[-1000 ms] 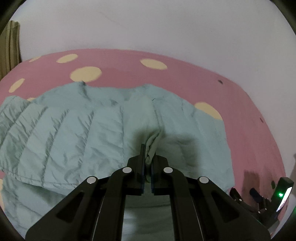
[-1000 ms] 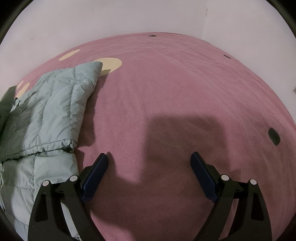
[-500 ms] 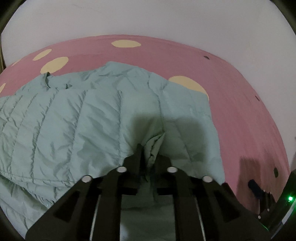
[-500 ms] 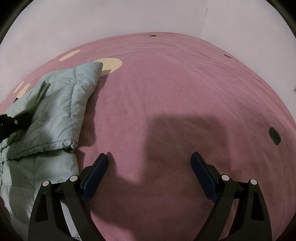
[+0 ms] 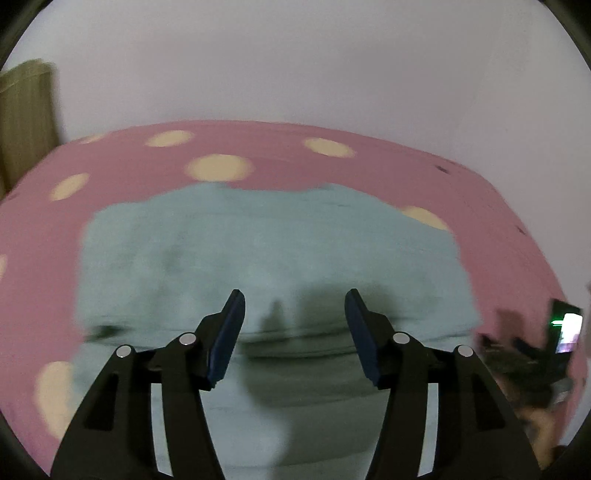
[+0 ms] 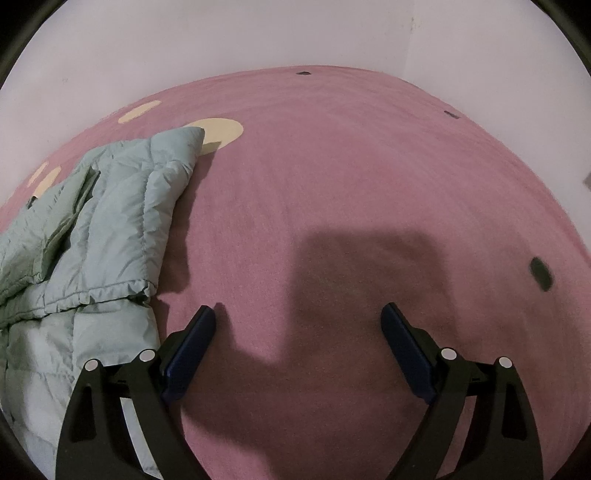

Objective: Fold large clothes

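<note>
Pale green quilted puffer jacket [image 5: 266, 236], folded over on itself, spread flat on a pink bedcover [image 5: 122, 162] dotted with cream circles. Blurred in the left wrist view, so stitching hardly readable there; broad rounded outline, one cream dot [image 5: 219, 168] just beyond the far edge, another half tucked under the right edge. Sharp in the right wrist view: jacket [image 6: 110, 221] with puffy stitched channels, crinkled shiny fabric, an upper layer ending in a gathered hem lying across a lower layer, one padded corner reaching toward a large cream circle [image 6: 218, 133].

Left gripper [image 5: 293, 314] above the near part of the jacket, jaws just opened from a pinch, now standing moderately apart with nothing between the blue pads [image 5: 231, 332]; dark shadow of the fingers cast on the fabric directly ahead. Jacket filling the middle of that view, extending away from the fingertips and to both sides.

Right gripper [image 6: 297, 328] spread wide and empty over bare pink cover, shadow falling ahead of it. Jacket off to its left, hem edge just beside the left finger, apparently not touching the pad. Same gripper [image 5: 535, 354] visible, blurred, at the right edge of the left wrist view, clear of the jacket's right side. Plain pale wall [image 6: 258, 33] behind the bed.
</note>
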